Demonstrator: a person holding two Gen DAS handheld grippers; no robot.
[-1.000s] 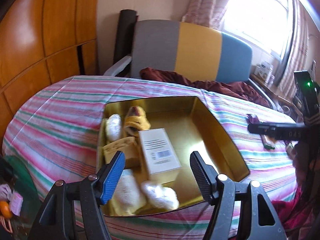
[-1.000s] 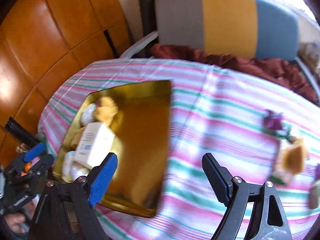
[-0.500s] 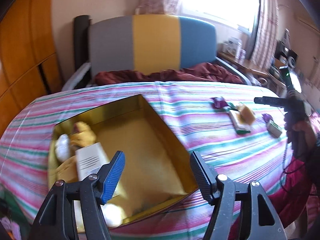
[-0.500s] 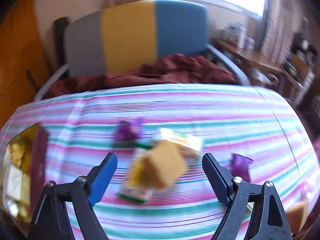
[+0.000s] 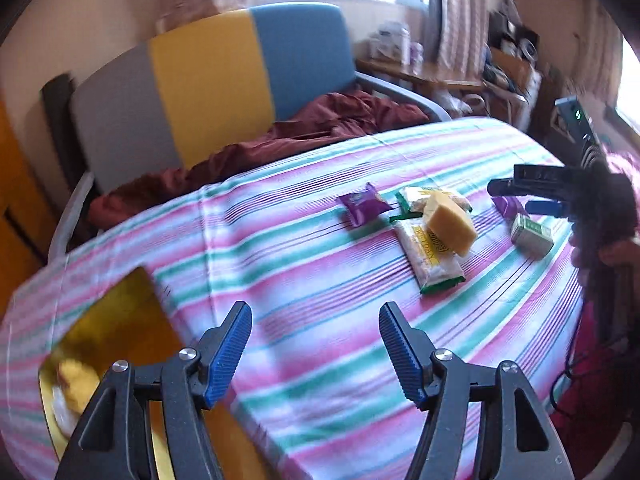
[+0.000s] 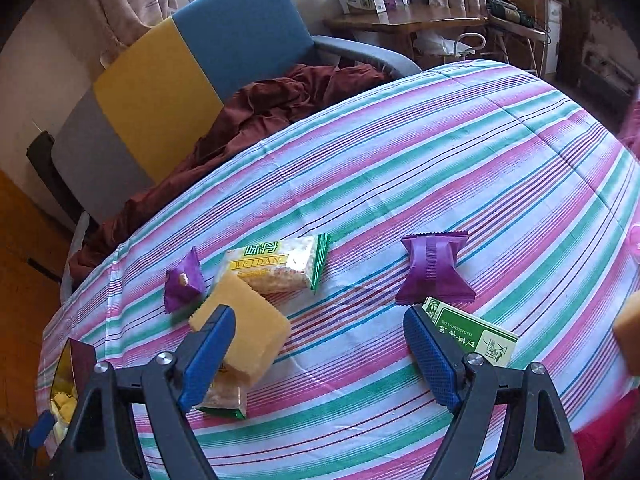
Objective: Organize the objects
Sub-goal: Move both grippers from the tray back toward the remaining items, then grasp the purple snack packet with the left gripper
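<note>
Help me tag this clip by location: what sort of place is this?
Probably a lived-in home room: a striped tablecloth, an upholstered armchair with a maroon blanket, and curtains.

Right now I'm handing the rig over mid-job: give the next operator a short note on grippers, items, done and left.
Left gripper: open, empty, above the striped cloth.
Right gripper: open, empty, over the loose items.
Gold box at the left edge already holds some things.
Left on the cloth: yellow sponge on two snack packets, two purple packets, green-and-white box.
</note>
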